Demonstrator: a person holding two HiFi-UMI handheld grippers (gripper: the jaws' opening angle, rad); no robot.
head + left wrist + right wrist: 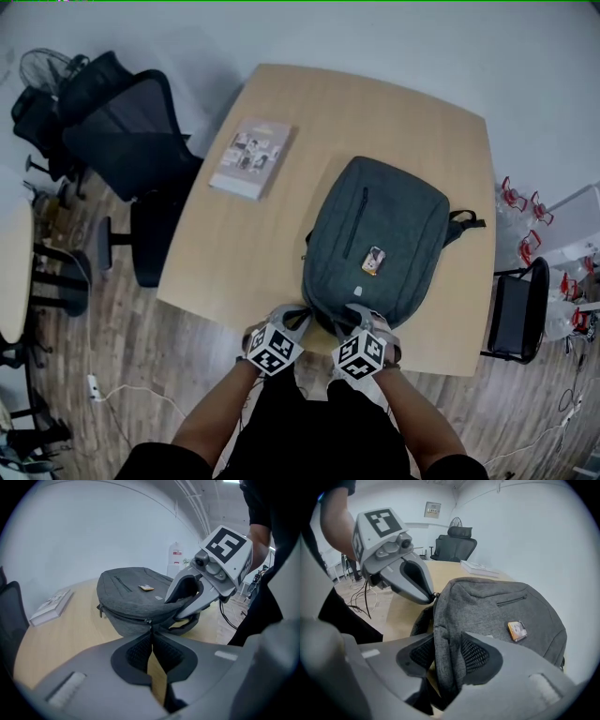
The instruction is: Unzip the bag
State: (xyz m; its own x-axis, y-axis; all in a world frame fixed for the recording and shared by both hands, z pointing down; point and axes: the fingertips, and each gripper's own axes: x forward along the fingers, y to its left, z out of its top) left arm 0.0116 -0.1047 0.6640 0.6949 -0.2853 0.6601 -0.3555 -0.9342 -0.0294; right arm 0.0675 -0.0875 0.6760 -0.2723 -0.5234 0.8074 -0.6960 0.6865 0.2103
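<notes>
Head view: a grey backpack [375, 244] lies flat on the wooden tabletop [234, 262], its near end at the table's edge, where the person's two grippers meet. The left gripper [286, 323] is pinched together on the zipper pull [150, 625]. The right gripper [361, 330] is clamped on a fold of the backpack's fabric just beside it.
</notes>
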